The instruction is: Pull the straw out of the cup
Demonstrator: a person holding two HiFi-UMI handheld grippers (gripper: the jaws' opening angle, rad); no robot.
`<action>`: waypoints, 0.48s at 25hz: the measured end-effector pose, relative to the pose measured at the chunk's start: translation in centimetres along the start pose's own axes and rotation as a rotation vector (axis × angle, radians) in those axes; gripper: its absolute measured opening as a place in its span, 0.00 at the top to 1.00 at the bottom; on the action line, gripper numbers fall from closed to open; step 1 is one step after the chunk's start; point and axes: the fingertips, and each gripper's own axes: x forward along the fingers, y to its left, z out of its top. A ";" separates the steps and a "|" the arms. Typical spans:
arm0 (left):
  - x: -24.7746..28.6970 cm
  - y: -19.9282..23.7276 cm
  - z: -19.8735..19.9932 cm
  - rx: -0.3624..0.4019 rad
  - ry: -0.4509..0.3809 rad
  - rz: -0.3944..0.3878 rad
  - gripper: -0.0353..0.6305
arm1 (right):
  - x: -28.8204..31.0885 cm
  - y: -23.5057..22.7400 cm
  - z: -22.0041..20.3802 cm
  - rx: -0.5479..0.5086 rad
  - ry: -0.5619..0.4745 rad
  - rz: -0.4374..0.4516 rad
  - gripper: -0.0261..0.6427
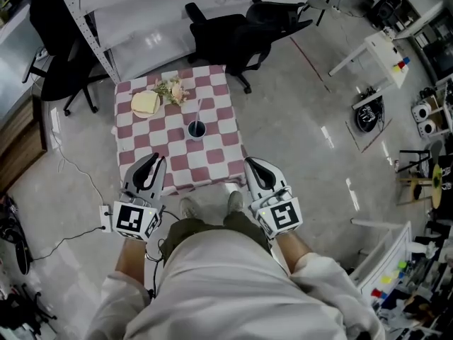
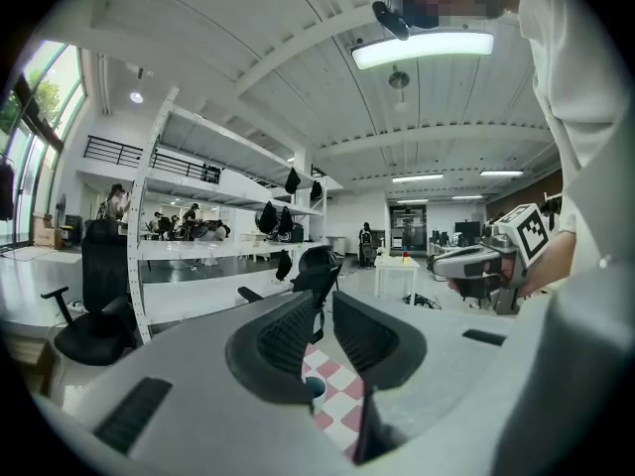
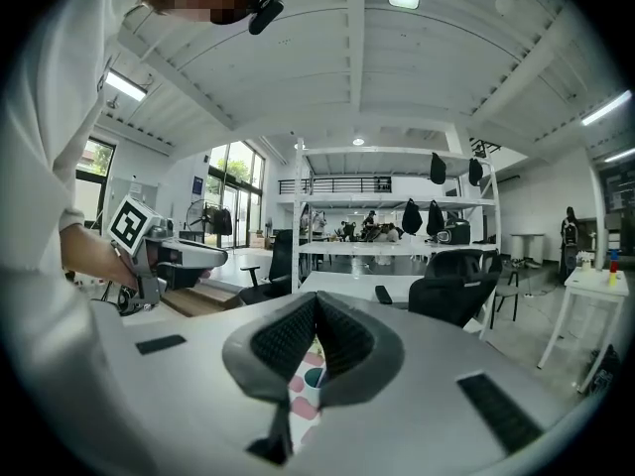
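Note:
A dark cup (image 1: 197,129) with a thin straw (image 1: 199,109) standing in it sits near the middle of a small table with a red-and-white checked cloth (image 1: 212,163). Both grippers hover at the table's near edge, well short of the cup. My left gripper (image 1: 156,160) is at the near left corner; in its own view my left gripper (image 2: 325,301) shows a narrow gap between the jaws, with nothing in it and the cup (image 2: 315,388) beyond. My right gripper (image 1: 250,164) is at the near right corner; in its own view my right gripper (image 3: 317,300) has its tips touching, empty, the cup (image 3: 314,376) below them.
A plate with a yellow item (image 1: 145,103) and a small bunch of flowers (image 1: 172,89) lie at the table's far left. Black office chairs (image 1: 233,30) and a metal shelf rack (image 1: 88,27) stand behind the table. A white side table (image 1: 379,55) is at the right. Cables (image 1: 78,168) run over the floor.

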 end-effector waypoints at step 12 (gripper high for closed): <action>2.5 -1.1 -0.2 -0.036 0.019 -0.019 0.54 | 0.3 -2.6 -0.2 0.004 -0.002 0.043 0.95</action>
